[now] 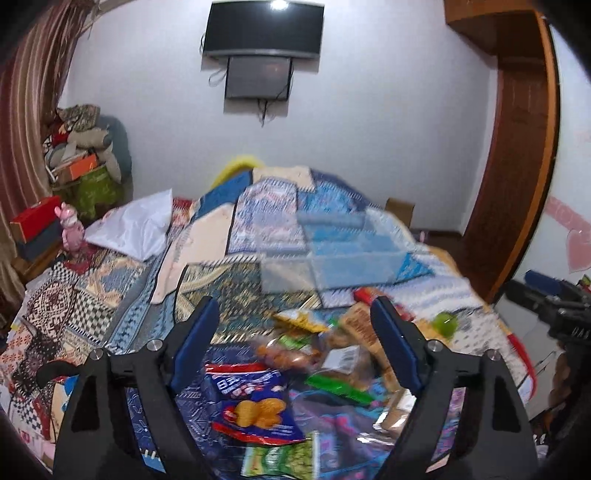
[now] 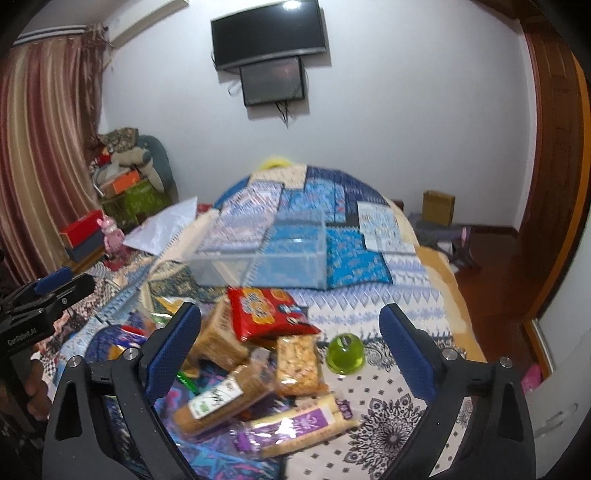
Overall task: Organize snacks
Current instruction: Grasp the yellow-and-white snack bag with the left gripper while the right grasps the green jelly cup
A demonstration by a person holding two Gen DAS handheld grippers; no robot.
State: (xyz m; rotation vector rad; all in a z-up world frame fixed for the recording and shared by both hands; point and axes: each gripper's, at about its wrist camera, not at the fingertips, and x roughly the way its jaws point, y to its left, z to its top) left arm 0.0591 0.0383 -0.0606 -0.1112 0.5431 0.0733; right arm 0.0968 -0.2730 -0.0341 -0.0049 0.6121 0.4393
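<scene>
Both claws hang wide open and hold nothing: the left gripper (image 1: 291,325) and the right gripper (image 2: 291,332) hover over the snack pile (image 2: 255,354) on the bed (image 2: 391,302). A clear plastic box (image 2: 266,258) sits just beyond the pile.

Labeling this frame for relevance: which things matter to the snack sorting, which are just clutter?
Job:
snack pile
red biscuit pack
green jelly cup
clear divided bin
left hand-held gripper, open
right hand-held gripper, open

Clutter:
wall TV
white plastic bag
pink toy
</scene>
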